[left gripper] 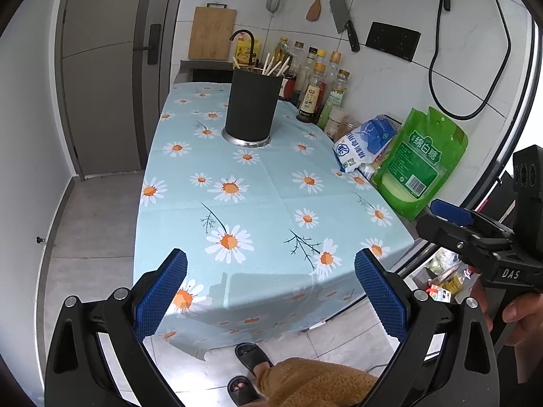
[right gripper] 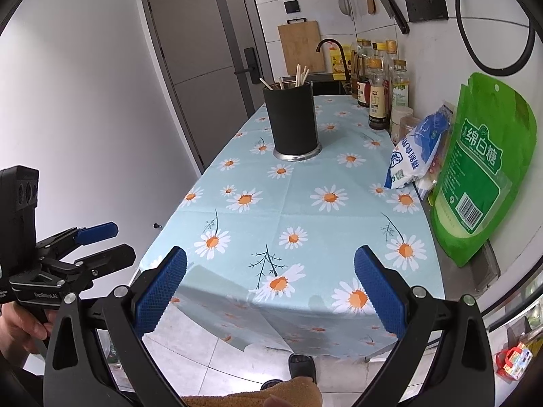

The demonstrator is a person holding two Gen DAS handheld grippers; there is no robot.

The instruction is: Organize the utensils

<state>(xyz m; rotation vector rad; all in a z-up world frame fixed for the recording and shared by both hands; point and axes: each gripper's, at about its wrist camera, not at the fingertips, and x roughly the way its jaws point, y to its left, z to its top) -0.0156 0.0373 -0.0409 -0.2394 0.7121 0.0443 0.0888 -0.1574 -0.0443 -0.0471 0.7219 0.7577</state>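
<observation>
A black round utensil holder [left gripper: 253, 107] on a steel base stands toward the far end of the daisy tablecloth [left gripper: 271, 186]; several pale chopsticks [left gripper: 276, 66] stick out of its top. In the right wrist view the same holder [right gripper: 293, 120] shows its chopsticks [right gripper: 300, 74] too. My left gripper [left gripper: 270, 288] hangs open over the table's near edge, nothing between its blue pads. My right gripper [right gripper: 270, 288] is open as well, at the near edge, empty. Each gripper appears in the other's view: the right gripper [left gripper: 451, 218] at the right, the left gripper [right gripper: 101, 240] at the left.
Along the wall on the right stand several sauce and oil bottles [left gripper: 320, 91], a blue-white bag [left gripper: 368, 142] and a green sugar bag [left gripper: 422, 162]. A cleaver [left gripper: 342, 17], spatula and strainer hang on the wall. A grey door [left gripper: 101, 68] is at the left. A person's sandalled feet [left gripper: 249, 369] are below.
</observation>
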